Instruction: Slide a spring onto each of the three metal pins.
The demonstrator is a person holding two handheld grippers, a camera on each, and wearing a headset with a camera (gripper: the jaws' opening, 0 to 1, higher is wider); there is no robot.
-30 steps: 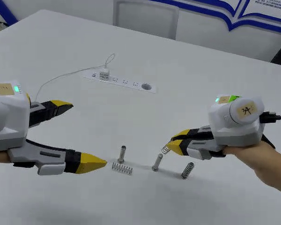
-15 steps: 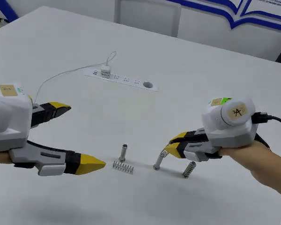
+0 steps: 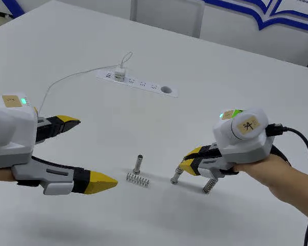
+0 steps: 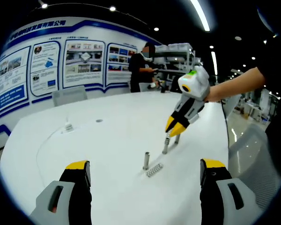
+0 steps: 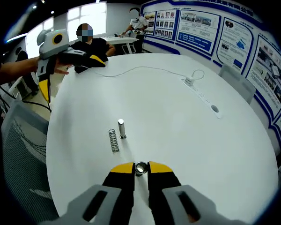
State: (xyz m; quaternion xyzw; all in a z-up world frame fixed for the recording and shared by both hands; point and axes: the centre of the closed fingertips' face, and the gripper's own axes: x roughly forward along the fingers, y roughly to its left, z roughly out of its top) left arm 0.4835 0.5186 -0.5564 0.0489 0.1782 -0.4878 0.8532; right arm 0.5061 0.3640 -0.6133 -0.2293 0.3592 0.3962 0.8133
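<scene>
My right gripper (image 3: 187,165) is shut on a small spring (image 3: 180,168) held at the top of the tilted middle pin (image 3: 174,178). Seen along its jaws, the spring's round end (image 5: 141,168) sits between the yellow tips. Just behind it leans a pin (image 3: 209,184) with a spring on it, partly hidden by the gripper. An upright bare pin (image 3: 138,164) stands to the left, with a loose spring (image 3: 137,179) lying beside it on the white table (image 3: 92,51). My left gripper (image 3: 84,151) hovers wide open at the left, holding nothing, and faces the bare pin (image 4: 146,160).
A white power strip (image 3: 138,82) with a plug and a thin cable (image 3: 66,79) lies further back. A chair (image 3: 167,15) stands at the table's far edge. People stand in the background (image 4: 143,65).
My right gripper has come down and left with the spring, from just above the middle pin to its top. The left gripper has hardly moved. The head camera shifted.
</scene>
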